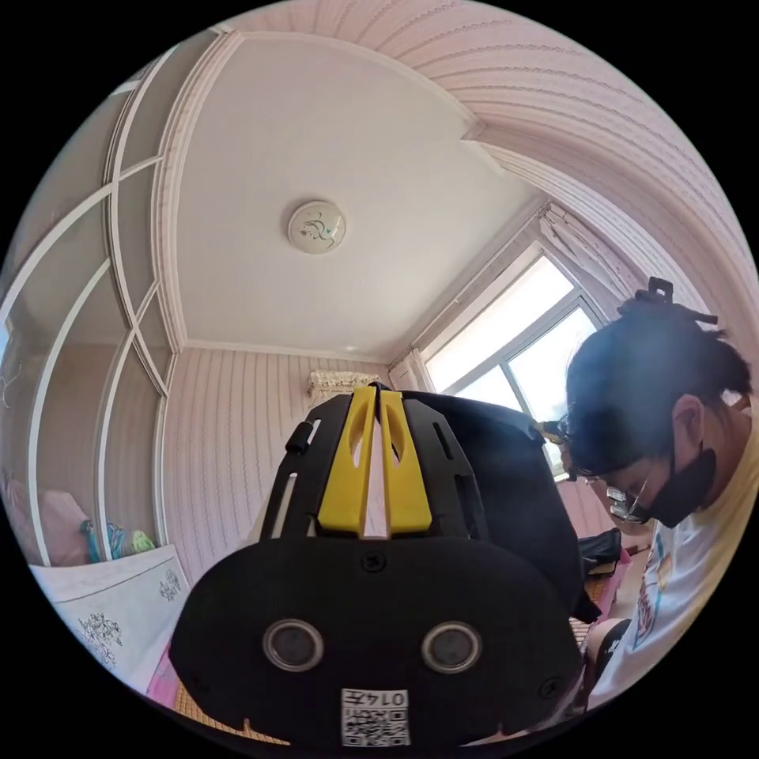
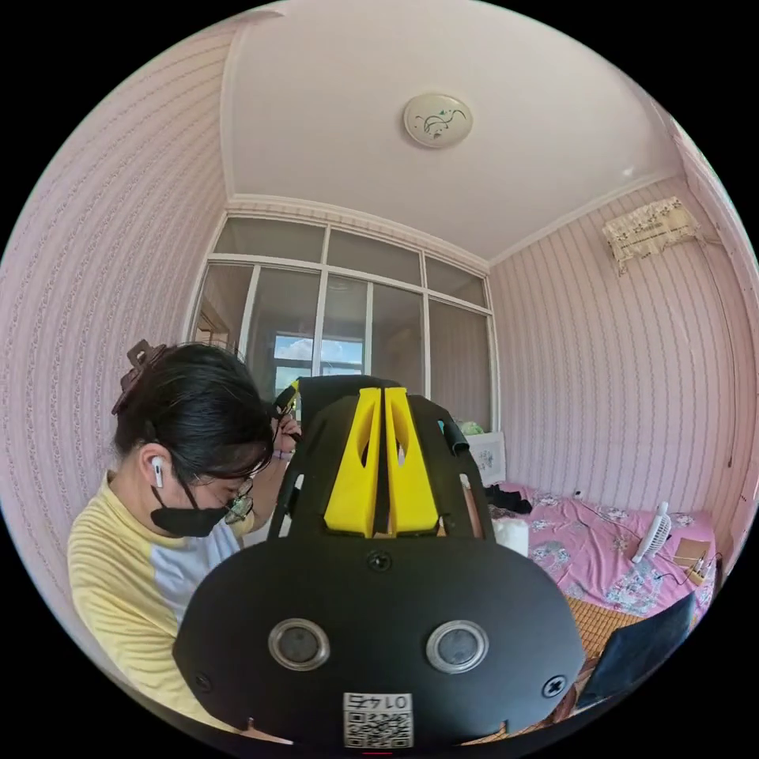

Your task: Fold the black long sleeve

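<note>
Left hand-held gripper (image 1: 378,393) is pointing up toward the ceiling, yellow jaws meeting at the tips with a thin gap lower down, pinching black cloth there. The black long sleeve (image 1: 506,482) is draping behind and to one side of the jaws, hanging down past the black housing. A code sticker with small digits is sitting at the housing's lower edge; not reading it.

Right hand-held gripper (image 2: 383,391) is also tilting up, jaws pressed together at the tips, black cloth (image 2: 340,387) showing just behind the tips; cannot tell if it is clamped.

A person in a yellow-and-white shirt (image 2: 118,569) is leaning in beside both grippers, head down.

Farther off, the right gripper view is showing a bed (image 2: 601,553) with a pink floral cover, a small white fan (image 2: 655,534) on it, and glass panels (image 2: 348,316). The left gripper view is showing a bright window (image 1: 514,340). A round ceiling lamp (image 1: 316,227) is sitting overhead.
</note>
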`<state>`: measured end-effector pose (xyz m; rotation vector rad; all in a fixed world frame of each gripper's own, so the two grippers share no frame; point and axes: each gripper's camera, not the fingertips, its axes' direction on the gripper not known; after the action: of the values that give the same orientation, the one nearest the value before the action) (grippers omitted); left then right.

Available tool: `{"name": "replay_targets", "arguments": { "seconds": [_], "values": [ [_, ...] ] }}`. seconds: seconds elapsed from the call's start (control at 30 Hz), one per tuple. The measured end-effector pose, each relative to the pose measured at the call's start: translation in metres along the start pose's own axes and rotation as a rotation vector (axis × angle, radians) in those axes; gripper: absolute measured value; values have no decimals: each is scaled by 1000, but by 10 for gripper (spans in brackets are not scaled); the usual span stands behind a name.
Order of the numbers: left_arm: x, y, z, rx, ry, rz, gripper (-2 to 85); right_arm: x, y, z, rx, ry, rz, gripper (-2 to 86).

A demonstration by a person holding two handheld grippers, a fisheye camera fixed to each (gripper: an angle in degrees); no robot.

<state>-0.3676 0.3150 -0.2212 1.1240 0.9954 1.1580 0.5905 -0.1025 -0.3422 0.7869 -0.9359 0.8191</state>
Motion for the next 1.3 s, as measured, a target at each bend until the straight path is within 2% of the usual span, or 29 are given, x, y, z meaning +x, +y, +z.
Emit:
{"name": "replay_targets", "arguments": {
  "seconds": [0.1,0.17,0.23,0.27,0.3,0.37,0.43,0.47,0.53,0.63,0.7,0.8,0.87,1.0,1.17,1.3],
  "values": [
    [-31,24,37,-135,-31,-91,-10,36,9,48,-136,122,69,0],
    [-64,81,87,-385,-123,-199,-10,79,36,94,-298,175,162,0],
    [-90,141,126,-599,-182,-314,-10,151,93,154,-514,193,353,1],
    [-105,182,147,-715,-195,-411,-10,167,109,166,-537,203,395,1],
    [-110,200,156,-751,-200,-447,-10,198,135,185,-579,235,459,1],
    [-114,241,193,-856,-224,-431,-10,240,153,200,-562,274,585,0],
    [-120,235,221,-828,-235,-396,-10,277,124,202,-392,274,648,0],
    [-126,216,234,-741,-239,-383,-10,281,109,203,-353,290,617,0],
    [-135,181,247,-579,-236,-368,-10,282,44,201,-173,337,442,0],
    [-141,139,252,-349,-228,-320,-10,281,-2,200,-15,241,287,0],
    [-143,135,253,-313,-216,-282,-10,283,-6,206,-8,204,221,1],
    [-148,170,251,-388,-230,-246,-10,294,29,224,-100,180,167,1],
    [-152,222,242,-527,-242,-258,-10,310,68,236,-208,193,195,1],
    [-154,329,217,-780,-180,-386,-10,357,192,250,-443,186,430,2],
    [-126,499,176,-1249,-88,-646,-10,383,345,260,-760,239,711,3],
    [-112,579,148,-1448,-102,-891,-9,387,442,254,-953,263,966,6]
  ]
}}
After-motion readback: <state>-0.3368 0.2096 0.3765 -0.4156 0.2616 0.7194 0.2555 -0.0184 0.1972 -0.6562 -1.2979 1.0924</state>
